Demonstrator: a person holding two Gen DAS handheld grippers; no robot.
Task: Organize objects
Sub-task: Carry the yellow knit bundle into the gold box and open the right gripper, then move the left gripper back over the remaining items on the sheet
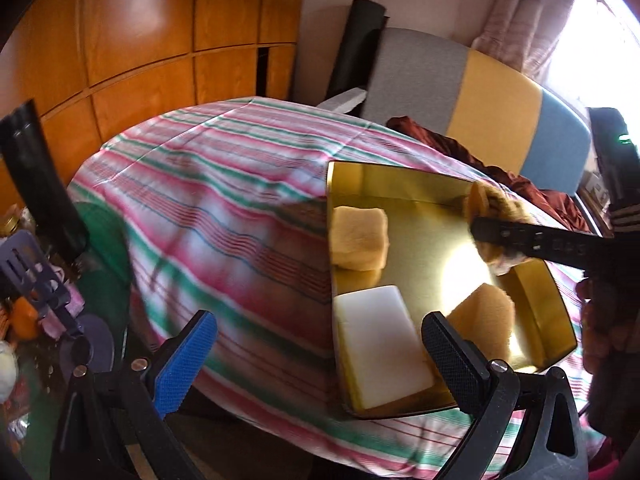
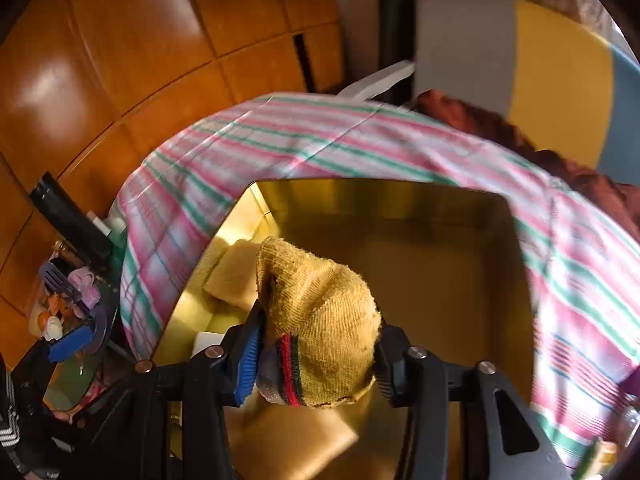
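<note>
A yellow sock point(image 2: 320, 320) is gripped by the right gripper point(image 2: 316, 356) above a gold tin point(image 1: 404, 184) on the striped tabletop point(image 1: 224, 200). The left gripper point(image 1: 320, 364), empty and spread wide, is held near the tin's left side.

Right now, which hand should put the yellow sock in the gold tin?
Right. The right gripper already holds the yellow sock over the gold tin; the left gripper is open and empty.
</note>
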